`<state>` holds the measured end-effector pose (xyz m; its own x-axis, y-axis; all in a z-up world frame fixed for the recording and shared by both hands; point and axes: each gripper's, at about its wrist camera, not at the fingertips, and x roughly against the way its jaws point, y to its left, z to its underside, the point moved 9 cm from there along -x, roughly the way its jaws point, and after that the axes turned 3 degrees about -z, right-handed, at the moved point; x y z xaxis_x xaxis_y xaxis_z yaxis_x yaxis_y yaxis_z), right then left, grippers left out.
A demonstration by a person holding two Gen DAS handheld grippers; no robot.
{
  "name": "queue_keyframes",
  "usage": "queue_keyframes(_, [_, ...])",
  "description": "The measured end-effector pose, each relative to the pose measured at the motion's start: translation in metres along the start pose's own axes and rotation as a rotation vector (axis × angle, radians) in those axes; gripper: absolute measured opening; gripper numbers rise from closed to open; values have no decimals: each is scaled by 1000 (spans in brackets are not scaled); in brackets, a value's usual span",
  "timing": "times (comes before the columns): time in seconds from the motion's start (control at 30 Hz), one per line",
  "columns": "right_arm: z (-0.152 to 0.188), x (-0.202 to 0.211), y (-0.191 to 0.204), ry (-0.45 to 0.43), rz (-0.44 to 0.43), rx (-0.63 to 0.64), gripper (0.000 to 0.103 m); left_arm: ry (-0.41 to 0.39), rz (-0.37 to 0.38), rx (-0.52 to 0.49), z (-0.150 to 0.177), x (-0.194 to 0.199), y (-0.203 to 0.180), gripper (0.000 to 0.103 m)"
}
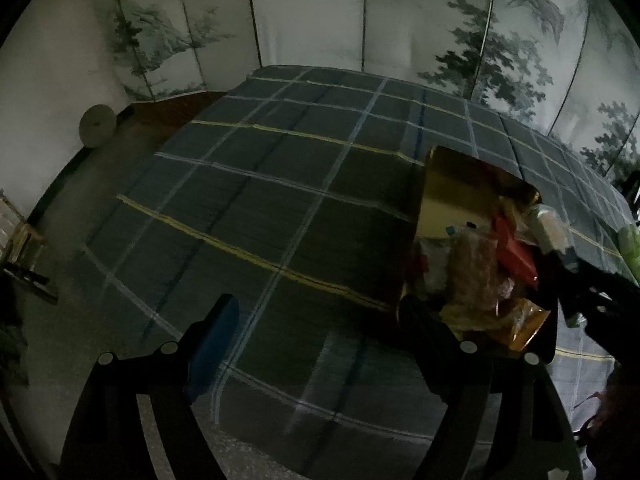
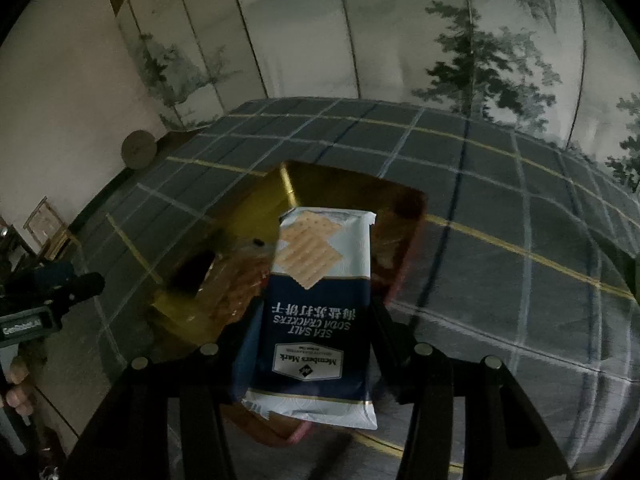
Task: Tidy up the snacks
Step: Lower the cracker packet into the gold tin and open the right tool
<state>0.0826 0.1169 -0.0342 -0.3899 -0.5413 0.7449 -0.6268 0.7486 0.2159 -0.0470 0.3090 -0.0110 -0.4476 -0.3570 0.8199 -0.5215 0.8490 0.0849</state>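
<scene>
Cracker pack [image 2: 316, 312] (upside-down) reads "Member's Mark".

Both views dim, underexposed, grainy. Soft pale light on painted screen [image 1: 312, 12] behind; foreground near black. Gold tray [image 2: 288, 184] gives faint glare. Cracker packet [image 2: 316, 312] fairly sharp, surroundings slightly smeared. Strong fisheye bending, black vignette at corners.

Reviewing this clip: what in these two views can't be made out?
- Right wrist view: the cracker packet hides the right gripper pads and much of the gold box.
- Left wrist view: snacks in the box are too dark to identify; the green item is cut off by the edge.
</scene>
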Motion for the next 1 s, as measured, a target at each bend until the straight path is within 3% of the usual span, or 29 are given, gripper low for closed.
queue_keyframes(0.23, [8, -20, 8, 50, -26, -33, 52, 4, -15, 18, 5, -2, 14, 79])
queue_keyframes(0.43, [6, -31, 9, 43, 45, 23, 52, 17, -19, 26, 11, -6, 18, 79])
queue_keyframes(1.0, [5, -39, 10, 58, 69, 32, 58, 30, 1, -4, 16, -10, -8, 80])
